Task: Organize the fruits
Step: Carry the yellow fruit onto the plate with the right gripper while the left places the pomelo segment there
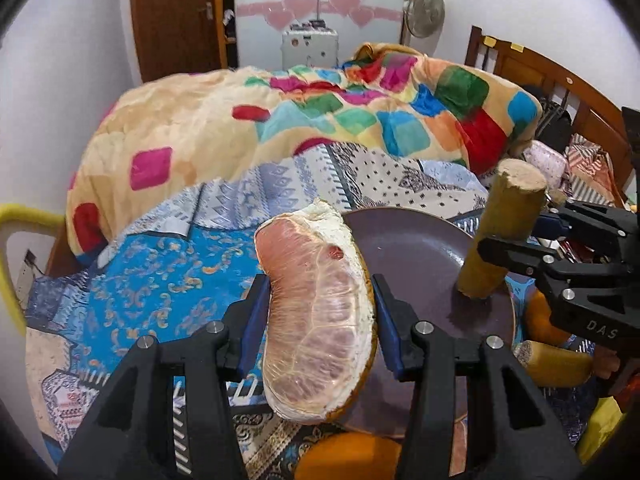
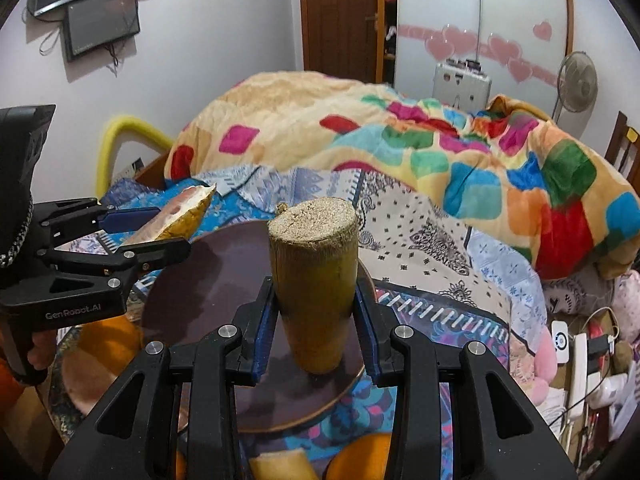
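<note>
Sprawling beyond both sets of fingers, a plush blanket (image 1: pixel 304 120) in beige with bright rounded squares lies heaped over a blue-and-white patterned bedsheet (image 1: pixel 160 276).

On that sheet, just ahead of the fingers, sits a round, matte, dark purple-brown plate (image 2: pixel 212 280) with a thin paler rim.

Left gripper (image 1: pixel 320 320): its blue-padded fingers are closed to a moderate width on a large pomelo wedge (image 1: pixel 316 320), pads pressing both flanks. The wedge stands on edge between them, with pale pink, veined flesh facing left, thick white spongy pith along the top and right, and yellow-brown rind behind. Its tip reaches well past the fingertips, over the plate's left edge.

Right gripper (image 2: pixel 316 316): its blue pads clamp the lower half of a stubby sugarcane piece (image 2: pixel 316 280), a yellow-green cylinder with a rough, fibrous, tan cut top. It stands upright between the fingers, its base on or just above the plate; contact cannot be confirmed.

White lettering on the black plastic gripper bodies reads "Gen Robot.AI" on the left unit, seen from the right wrist, and "DAS" on the right unit, seen from the left wrist.

Another sugarcane length (image 1: pixel 556 364) lies right of the left fingers, beside the plate.
</note>
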A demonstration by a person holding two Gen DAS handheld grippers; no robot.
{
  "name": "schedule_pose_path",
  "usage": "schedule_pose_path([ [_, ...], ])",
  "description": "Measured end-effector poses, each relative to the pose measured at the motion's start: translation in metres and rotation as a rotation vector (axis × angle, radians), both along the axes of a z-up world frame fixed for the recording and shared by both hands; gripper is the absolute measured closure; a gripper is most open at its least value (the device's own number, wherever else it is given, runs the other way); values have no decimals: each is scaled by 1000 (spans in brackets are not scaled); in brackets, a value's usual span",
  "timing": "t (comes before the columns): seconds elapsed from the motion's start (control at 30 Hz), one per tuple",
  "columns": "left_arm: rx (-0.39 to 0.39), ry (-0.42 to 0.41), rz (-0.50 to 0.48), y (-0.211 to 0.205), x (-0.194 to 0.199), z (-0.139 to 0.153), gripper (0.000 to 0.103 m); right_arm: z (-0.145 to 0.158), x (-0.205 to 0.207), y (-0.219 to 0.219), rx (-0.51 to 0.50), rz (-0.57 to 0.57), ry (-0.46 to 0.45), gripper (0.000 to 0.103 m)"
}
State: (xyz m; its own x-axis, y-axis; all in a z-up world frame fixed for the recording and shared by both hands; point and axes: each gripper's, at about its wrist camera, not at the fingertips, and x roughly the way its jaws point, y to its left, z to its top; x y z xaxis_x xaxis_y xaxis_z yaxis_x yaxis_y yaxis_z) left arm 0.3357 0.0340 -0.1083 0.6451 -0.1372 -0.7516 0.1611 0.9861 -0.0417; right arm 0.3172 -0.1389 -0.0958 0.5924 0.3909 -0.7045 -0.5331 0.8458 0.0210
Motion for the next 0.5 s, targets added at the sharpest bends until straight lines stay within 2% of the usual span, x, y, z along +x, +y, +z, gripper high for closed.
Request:
schedule_pose_path([
  [0.13,19,38,-1,-1,12,-10,54,1,6,7,-24,13,8,69],
  [0.33,4,82,-13,-3,22,-15,53,0,15,27,-109,22,0,69],
  [0.5,-8,105,-13,-2,26,-18,53,-5,25,30,-111,18,51,69],
])
